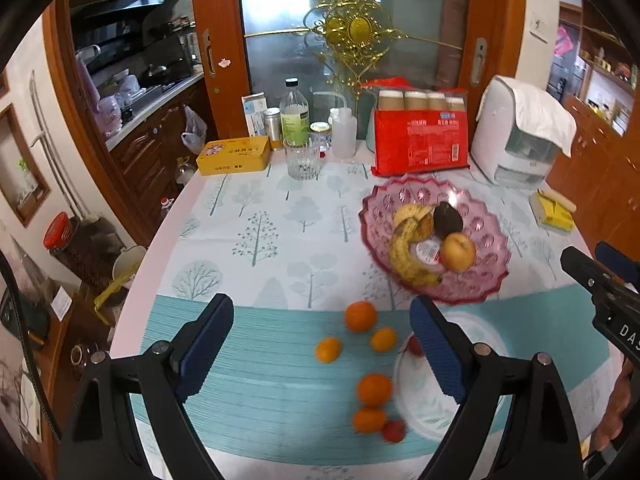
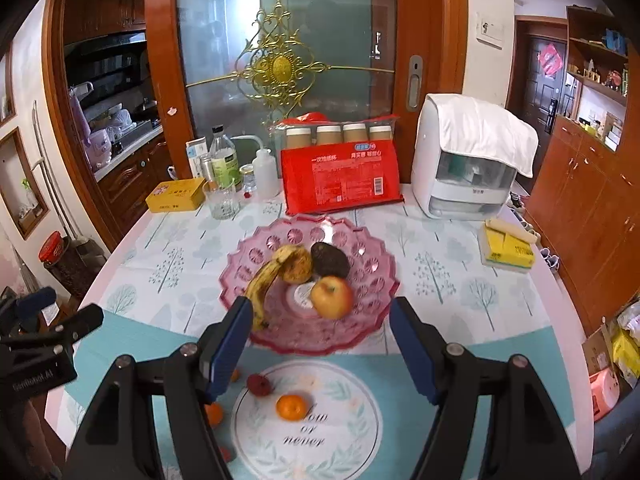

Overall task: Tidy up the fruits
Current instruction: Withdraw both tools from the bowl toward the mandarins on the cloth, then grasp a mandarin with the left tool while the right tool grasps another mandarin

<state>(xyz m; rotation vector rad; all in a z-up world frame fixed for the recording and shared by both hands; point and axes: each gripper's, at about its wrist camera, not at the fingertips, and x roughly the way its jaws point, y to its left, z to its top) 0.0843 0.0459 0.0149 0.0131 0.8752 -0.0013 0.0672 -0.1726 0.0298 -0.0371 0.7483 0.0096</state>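
A pink glass fruit bowl (image 1: 480,288) (image 2: 360,332) holds a banana (image 1: 404,256) (image 2: 262,280), a dark avocado (image 1: 448,220) (image 2: 330,259) and an apple (image 1: 458,251) (image 2: 332,297). Several small oranges (image 1: 361,316) and a small red fruit (image 1: 394,431) lie on the teal mat. A white plate (image 2: 340,440) (image 1: 416,408) carries one orange (image 2: 291,407), with a red fruit (image 2: 259,385) at its rim. My left gripper (image 1: 322,344) is open above the oranges. My right gripper (image 2: 320,344) is open above the plate.
At the table's back stand a yellow tin (image 1: 234,156), a glass (image 1: 303,162), bottles (image 1: 295,116), a red package (image 1: 420,140) and a white appliance (image 1: 520,136). A yellow packet (image 2: 508,250) lies at the right. The table edge drops off at the left.
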